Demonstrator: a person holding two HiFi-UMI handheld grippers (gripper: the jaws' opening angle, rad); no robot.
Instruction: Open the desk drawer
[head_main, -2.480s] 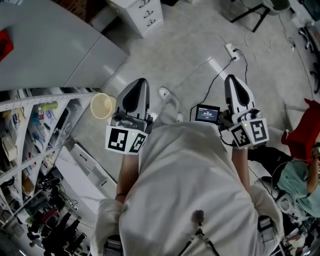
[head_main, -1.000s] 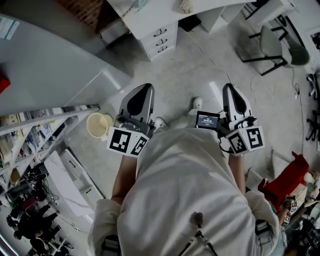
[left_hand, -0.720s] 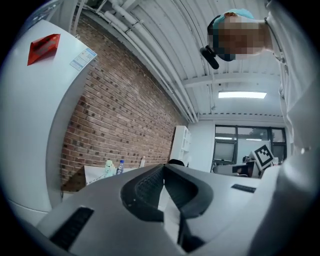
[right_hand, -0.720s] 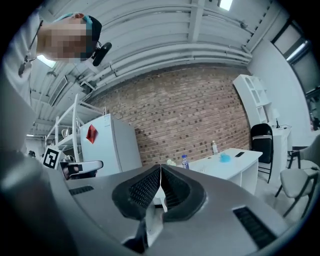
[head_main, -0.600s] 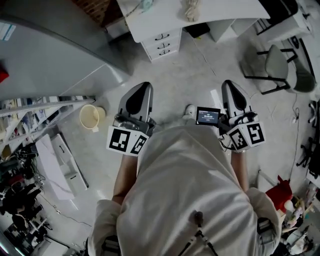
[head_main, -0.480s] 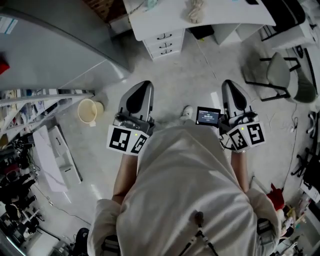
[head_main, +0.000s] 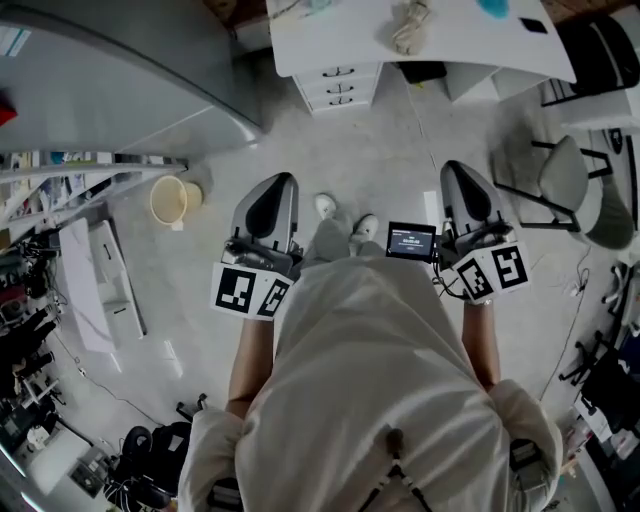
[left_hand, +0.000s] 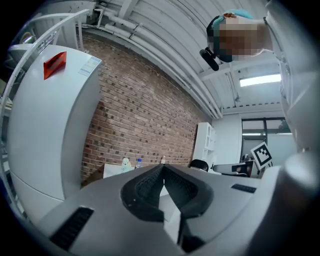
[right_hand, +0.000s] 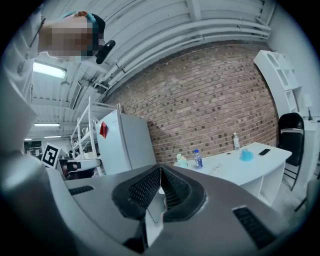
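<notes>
1. Head view: the desk drawer (head_main: 338, 85) is one of a shut stack under the left end of the white desk (head_main: 420, 40). Left gripper (head_main: 278, 182) and right gripper (head_main: 456, 168) are carried side by side, well short of the desk and aimed toward it, probably on approach. Bare concrete floor (head_main: 380, 140) lies before the desk, with a grey fridge (head_main: 120, 70) to its left and a chair (head_main: 560, 175) to its right.
2. Left gripper view: jaws pressed together, nothing between them. A brick wall (left_hand: 145, 125) runs behind the desk.
3. Right gripper view: jaws likewise closed and empty. A bottle (right_hand: 198, 158) stands on the desk.

White desk (head_main: 335, 40): cord bundle (head_main: 410, 27), blue item (head_main: 493, 7), dark phone (head_main: 533, 25); concrete floor (head_main: 380, 150): cream bucket (head_main: 168, 199), drawer unit (head_main: 338, 85), chair (head_main: 560, 175)
</notes>
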